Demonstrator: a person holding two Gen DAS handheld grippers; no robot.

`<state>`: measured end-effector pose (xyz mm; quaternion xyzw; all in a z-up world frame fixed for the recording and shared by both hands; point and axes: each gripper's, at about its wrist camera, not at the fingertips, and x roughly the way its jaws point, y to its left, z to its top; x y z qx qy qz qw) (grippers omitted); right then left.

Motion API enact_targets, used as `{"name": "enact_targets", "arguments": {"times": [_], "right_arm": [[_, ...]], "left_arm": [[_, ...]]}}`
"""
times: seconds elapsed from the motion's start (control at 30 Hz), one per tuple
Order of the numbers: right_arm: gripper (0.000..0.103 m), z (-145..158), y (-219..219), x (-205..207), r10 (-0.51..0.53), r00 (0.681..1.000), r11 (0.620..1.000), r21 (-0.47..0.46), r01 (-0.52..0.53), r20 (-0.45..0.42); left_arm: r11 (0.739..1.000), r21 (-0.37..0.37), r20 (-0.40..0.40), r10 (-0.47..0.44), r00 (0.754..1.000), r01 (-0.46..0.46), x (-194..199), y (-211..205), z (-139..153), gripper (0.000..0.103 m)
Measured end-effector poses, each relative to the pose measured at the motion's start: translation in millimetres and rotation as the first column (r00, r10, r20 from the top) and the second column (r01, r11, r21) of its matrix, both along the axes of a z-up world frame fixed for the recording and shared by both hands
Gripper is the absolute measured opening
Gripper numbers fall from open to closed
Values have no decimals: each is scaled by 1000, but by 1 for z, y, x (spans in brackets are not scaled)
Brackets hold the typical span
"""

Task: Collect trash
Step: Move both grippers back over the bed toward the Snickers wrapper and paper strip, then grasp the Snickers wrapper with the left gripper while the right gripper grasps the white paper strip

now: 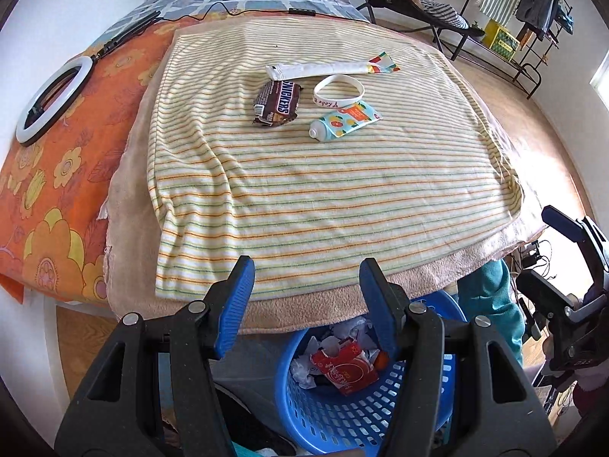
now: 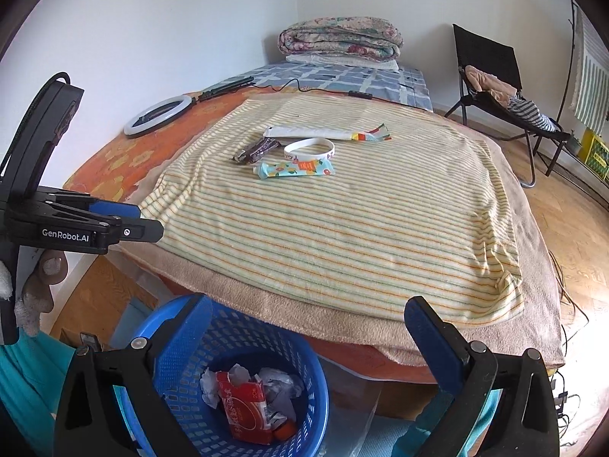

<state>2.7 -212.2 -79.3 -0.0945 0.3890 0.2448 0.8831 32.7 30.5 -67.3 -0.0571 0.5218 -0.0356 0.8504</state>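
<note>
On the striped towel (image 1: 323, 190) lie a Snickers wrapper (image 1: 278, 102), a long white wrapper (image 1: 327, 69), a white wristband (image 1: 338, 90) and a small patterned tube (image 1: 342, 123); they show in the right wrist view too: Snickers wrapper (image 2: 257, 150), long white wrapper (image 2: 323, 132), wristband (image 2: 309, 148), tube (image 2: 295, 169). A blue basket (image 1: 342, 415) (image 2: 190, 346) below the bed's near edge holds crumpled paper and a red carton (image 2: 245, 407). My left gripper (image 1: 306, 285) is open and empty above the basket. My right gripper (image 2: 304, 327) is open and empty, wide apart.
The bed has an orange floral sheet (image 1: 57, 175) with a ring light (image 1: 53, 101) and cable on it. Folded bedding (image 2: 340, 40) lies at the far end. A black chair (image 2: 495, 83) with clothes and a clothes rack (image 1: 533, 11) stand on the wood floor to the right.
</note>
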Motion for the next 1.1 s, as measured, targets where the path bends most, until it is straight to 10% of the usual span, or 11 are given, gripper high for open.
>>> {"name": "enact_targets", "arguments": {"times": [0.4,1.1], "right_arm": [[102,16,-8,114,-88,994,986,139,96,-67],[80,-49,1,298,-159,920,881,369,296,-359]], "left_arm": [[998,-57,-12,31,999,-32,83,19,-8,59],[998,-40,-49,40,998,-41,184,30,-50,53]]}}
